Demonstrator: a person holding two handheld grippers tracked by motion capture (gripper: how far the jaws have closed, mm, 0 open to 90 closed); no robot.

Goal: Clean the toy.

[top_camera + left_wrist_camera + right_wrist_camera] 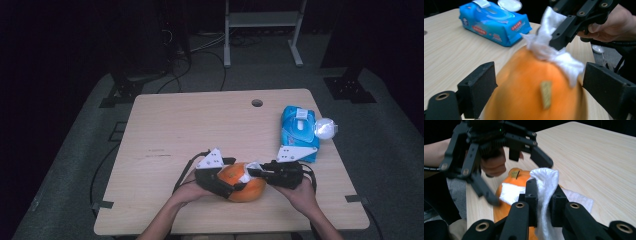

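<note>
Pale wood table (pixel 165 125), dim room. Orange pumpkin (pixel 243 188) near front edge, at 6 o'clock: likely heavy, smooth, prone to roll; steady it by flanks. Left gripper (pixel 537 87) spread around it, pads clear. Right gripper (pixel 543 200) pinches white wipe (pixel 546 185), soft, on top. Wipes pack (pixel 298 131) at 2 o'clock; open room at 10.
</note>
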